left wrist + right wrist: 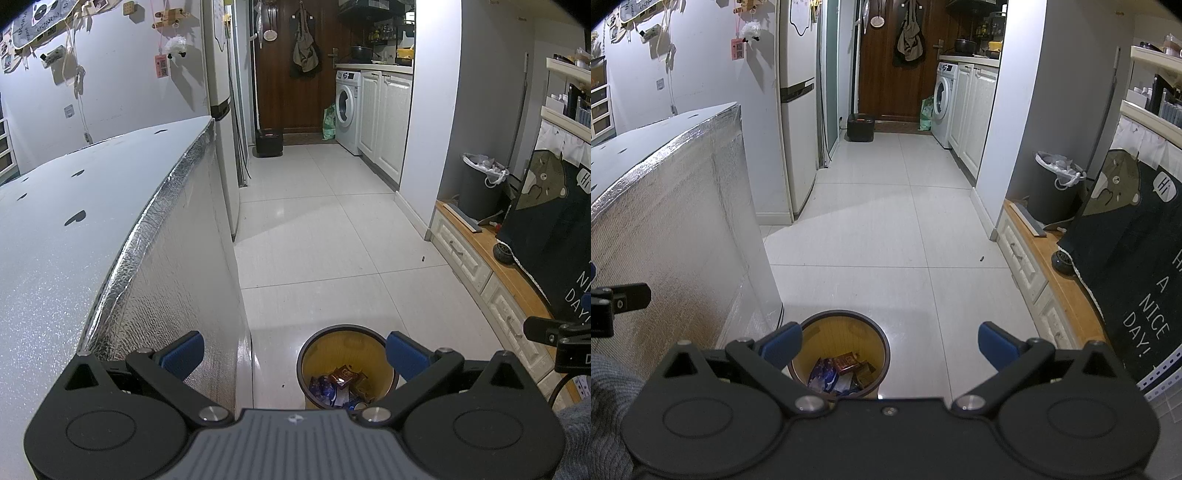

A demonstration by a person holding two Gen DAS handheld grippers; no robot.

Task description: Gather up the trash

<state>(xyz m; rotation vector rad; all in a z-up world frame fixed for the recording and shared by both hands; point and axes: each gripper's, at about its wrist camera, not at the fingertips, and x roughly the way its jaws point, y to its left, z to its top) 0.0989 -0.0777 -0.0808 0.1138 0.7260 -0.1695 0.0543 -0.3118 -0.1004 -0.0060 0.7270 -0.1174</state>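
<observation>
A small round waste bin (314, 343) with a dark rim and yellow inside stands on the white tiled floor, holding several wrappers (343, 376) and small packets. My left gripper (294, 356) hovers above it, open, nothing between its blue pads. The same bin (877, 341) shows low left of centre in the right wrist view, with wrappers (846, 363) inside. Held above and slightly right of the bin, my right gripper (890, 347) is open and empty too. Each gripper's black body shows at the edge of the other's view.
A foil-wrapped table (48, 236) stands left, its corner close to the bin. A fridge (798, 110) follows it. At right is a low wooden cabinet (1060, 280) with a dark cloth (1137, 258) and a grey lined bin (1056, 188). A washing machine (347, 110) sits down the hall.
</observation>
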